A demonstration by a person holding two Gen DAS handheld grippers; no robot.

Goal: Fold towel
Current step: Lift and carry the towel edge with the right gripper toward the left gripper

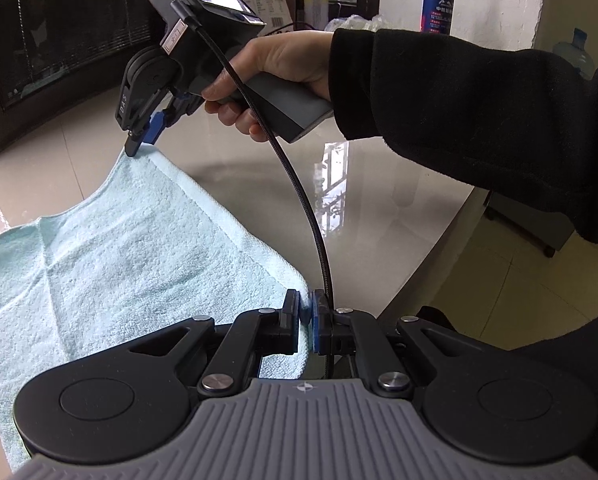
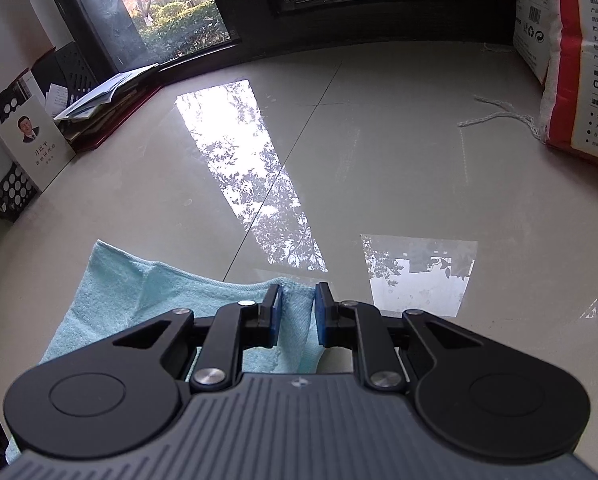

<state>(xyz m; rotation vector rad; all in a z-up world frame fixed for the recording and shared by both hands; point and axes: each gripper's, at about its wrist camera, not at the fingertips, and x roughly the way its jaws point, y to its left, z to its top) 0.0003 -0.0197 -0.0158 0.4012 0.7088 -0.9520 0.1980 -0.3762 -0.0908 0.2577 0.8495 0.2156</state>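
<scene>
We clench each tool, left tool (image 1: pixel 305 312) and right tool (image 2: pixel 297 300), on a towel (image 1: pixel 131 248) corner, keeping one edge taut above the surface (image 1: pixel 379 200) for an even fold.

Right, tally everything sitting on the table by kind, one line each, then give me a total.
Towel: 1, light blue, held at two corners by the left gripper and right gripper
Printed bag: 1
Sealant tube: 1
Loose string: 1
Total: 4, on the table
</scene>
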